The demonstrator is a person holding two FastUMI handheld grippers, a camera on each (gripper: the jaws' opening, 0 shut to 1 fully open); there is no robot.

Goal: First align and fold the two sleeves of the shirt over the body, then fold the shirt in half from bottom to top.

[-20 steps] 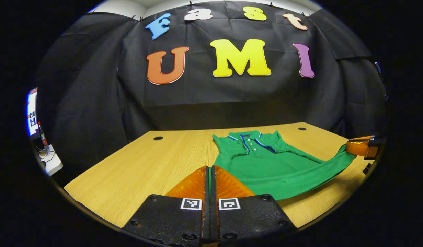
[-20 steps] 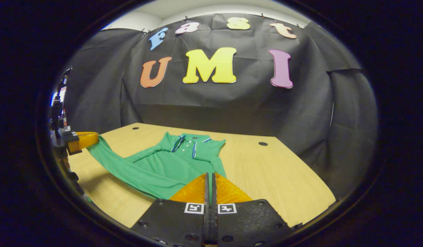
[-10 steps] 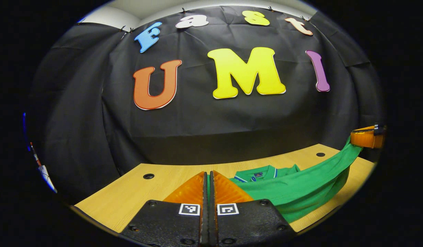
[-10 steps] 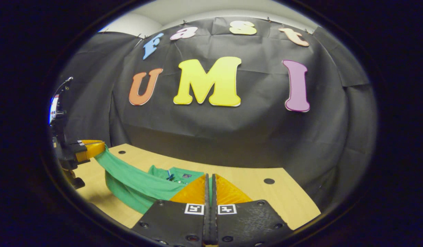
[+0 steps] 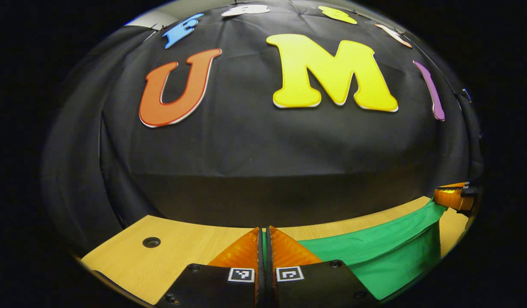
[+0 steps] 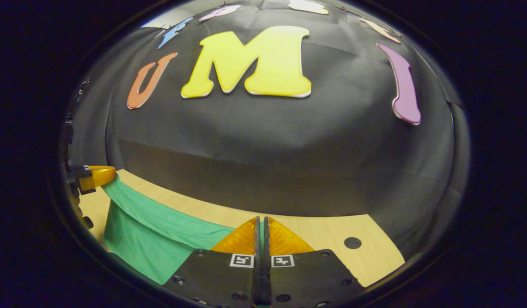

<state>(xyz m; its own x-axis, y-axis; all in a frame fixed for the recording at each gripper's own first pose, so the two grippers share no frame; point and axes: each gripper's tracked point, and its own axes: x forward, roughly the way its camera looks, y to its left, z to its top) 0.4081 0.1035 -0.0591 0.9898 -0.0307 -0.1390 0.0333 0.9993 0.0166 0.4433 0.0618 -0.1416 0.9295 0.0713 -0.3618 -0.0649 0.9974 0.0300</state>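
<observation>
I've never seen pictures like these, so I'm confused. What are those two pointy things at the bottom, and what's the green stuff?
Those are grippers: two-finger pinching tools that a person holds, one in each hand. A camera rides on each, so each picture looks forward along its own fingers. In the left gripper view you see the left gripper, in the right gripper view the right gripper. The green stuff is a shirt. Both grippers are pinched shut on its edge, holding it stretched between them above a wooden table. At the side of each picture you can spot the other gripper too.

The shirt (image 5: 374,252) collar and sleeves are hidden beneath its raised green hem. The tabletop (image 6: 323,233) near edge is cut off in both views.
</observation>
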